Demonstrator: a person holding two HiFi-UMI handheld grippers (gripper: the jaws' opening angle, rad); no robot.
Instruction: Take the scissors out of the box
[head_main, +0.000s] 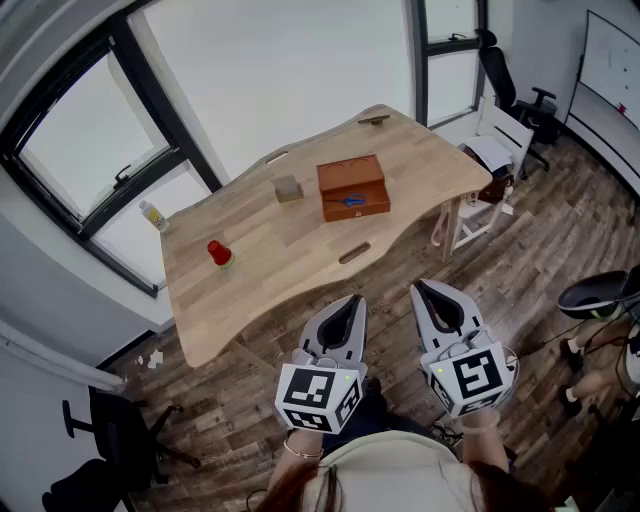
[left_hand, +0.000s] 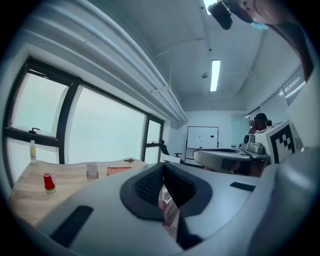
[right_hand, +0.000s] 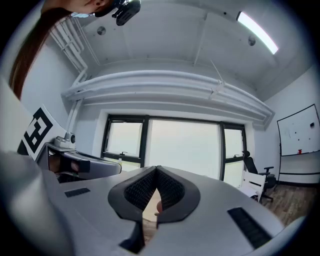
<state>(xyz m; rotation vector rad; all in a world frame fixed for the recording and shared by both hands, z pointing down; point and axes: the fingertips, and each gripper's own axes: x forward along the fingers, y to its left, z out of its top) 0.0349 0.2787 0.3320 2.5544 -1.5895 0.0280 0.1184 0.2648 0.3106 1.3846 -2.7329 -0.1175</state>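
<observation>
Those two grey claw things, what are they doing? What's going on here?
A person holds a gripper in each hand and stands back from the wooden table. The left gripper and the right gripper are both shut and empty, pointing level and touching nothing. On the table sits a brown box with blue scissors in it, a small block beside it and a red thing further off. The scissors have not been taken out yet.

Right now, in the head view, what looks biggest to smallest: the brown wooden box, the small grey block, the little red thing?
1. Brown wooden box, clearly largest.
2. Small grey block and little red thing look about alike, so I cannot rank them.
</observation>
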